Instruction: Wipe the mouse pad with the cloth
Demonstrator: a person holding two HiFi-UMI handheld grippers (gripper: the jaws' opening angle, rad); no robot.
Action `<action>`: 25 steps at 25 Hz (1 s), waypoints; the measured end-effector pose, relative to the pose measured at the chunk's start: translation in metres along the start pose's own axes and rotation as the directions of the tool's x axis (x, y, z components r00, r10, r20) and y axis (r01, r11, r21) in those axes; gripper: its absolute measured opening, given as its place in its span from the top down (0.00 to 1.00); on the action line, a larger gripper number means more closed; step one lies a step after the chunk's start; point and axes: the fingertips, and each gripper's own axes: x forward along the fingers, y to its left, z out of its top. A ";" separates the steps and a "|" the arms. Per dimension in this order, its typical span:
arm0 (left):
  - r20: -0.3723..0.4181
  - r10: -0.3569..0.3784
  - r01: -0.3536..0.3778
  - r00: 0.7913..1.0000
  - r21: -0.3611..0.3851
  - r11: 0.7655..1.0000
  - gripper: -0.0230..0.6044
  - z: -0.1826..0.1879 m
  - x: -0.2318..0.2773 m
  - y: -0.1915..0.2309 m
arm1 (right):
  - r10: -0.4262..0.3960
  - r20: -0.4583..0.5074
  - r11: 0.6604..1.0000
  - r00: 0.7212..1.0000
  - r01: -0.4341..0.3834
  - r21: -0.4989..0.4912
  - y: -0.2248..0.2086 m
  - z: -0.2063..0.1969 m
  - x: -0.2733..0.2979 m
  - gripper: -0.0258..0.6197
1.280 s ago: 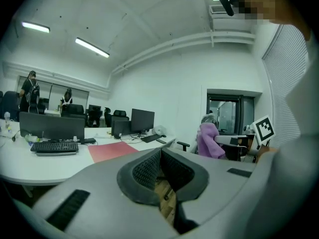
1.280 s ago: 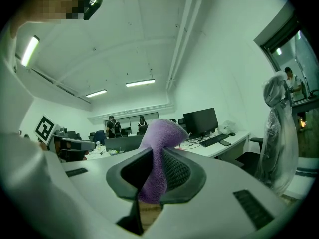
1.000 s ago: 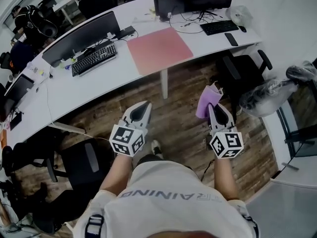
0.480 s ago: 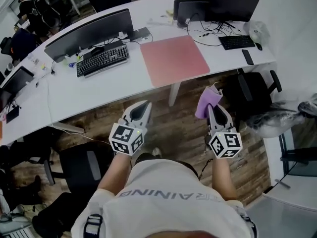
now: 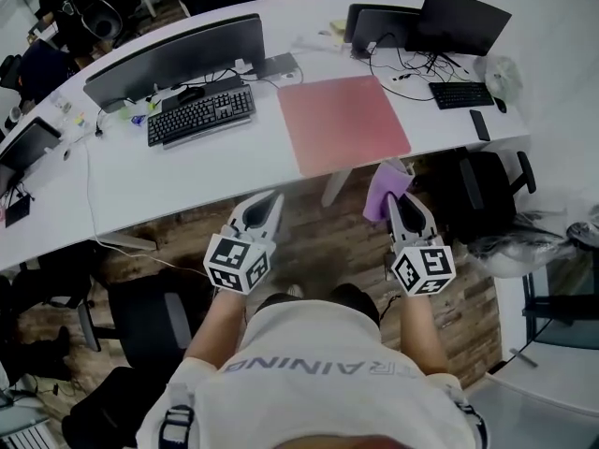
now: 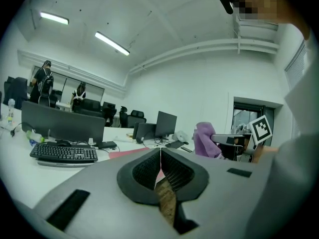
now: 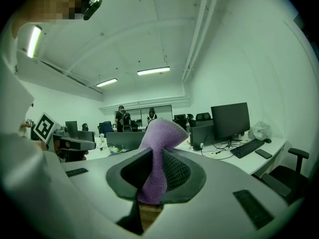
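I am holding the cloth pinched between the jaws of the right gripper, right of centre in the head view, just below the desk edge. The left gripper, left of centre, is sitting with jaws together and nothing in them. The pad is lying flat at upper centre, apart from the cloth. I am judging this as the approach: next, I should be bringing the cloth up over the pad's near edge and pressing it down.

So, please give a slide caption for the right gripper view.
Right claw shut on the purple cloth; white desk and monitor beyond.
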 end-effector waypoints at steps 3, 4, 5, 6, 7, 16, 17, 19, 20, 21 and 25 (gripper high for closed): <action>-0.008 0.019 -0.019 1.000 -0.012 1.000 0.91 -0.001 0.008 0.010 | 0.020 -0.013 1.000 1.000 -0.020 0.002 -0.004 0.000 0.017 0.84; -0.009 0.028 -0.028 1.000 -0.014 1.000 0.91 -0.001 0.010 0.013 | 0.031 -0.018 1.000 0.999 -0.031 0.005 -0.006 -0.001 0.024 0.84; -0.008 0.040 -0.040 0.999 -0.014 0.999 0.91 -0.001 0.013 0.016 | 0.043 -0.022 0.999 0.999 -0.043 0.011 -0.009 -0.003 0.032 0.84; -0.008 0.055 -0.055 0.998 -0.015 0.998 0.91 -0.001 0.017 0.021 | 0.055 -0.024 0.998 0.998 -0.055 0.018 -0.011 -0.005 0.040 0.84; -0.007 0.070 -0.070 0.998 -0.016 0.997 0.91 -0.001 0.021 0.025 | 0.068 -0.026 0.997 0.997 -0.068 0.025 -0.014 -0.006 0.048 0.84; 0.003 0.179 -0.179 0.984 -0.004 0.984 0.91 0.020 0.098 0.036 | 0.180 -0.018 0.983 0.984 -0.179 0.035 -0.080 0.006 0.124 0.84; 0.006 0.194 -0.194 0.981 -0.002 0.981 0.91 0.024 0.110 0.036 | 0.191 -0.018 0.981 0.981 -0.191 0.033 -0.091 0.009 0.132 0.84; 0.012 0.219 -0.219 0.976 -0.005 0.976 0.91 0.032 0.135 0.035 | 0.211 -0.019 0.977 0.977 -0.210 0.034 -0.116 0.015 0.148 0.84; 0.013 0.228 -0.228 0.974 -0.006 0.974 0.91 0.035 0.148 0.033 | 0.219 -0.019 0.975 0.976 -0.218 0.037 -0.130 0.017 0.155 0.84; 0.012 0.235 -0.235 0.972 -0.003 0.972 0.91 0.038 0.161 0.030 | 0.226 -0.019 0.973 0.974 -0.226 0.040 -0.143 0.019 0.162 0.84; -0.011 0.271 -0.271 0.963 0.006 0.963 0.91 0.040 0.203 0.024 | 0.256 -0.021 0.966 0.967 -0.254 0.056 -0.188 0.019 0.186 0.84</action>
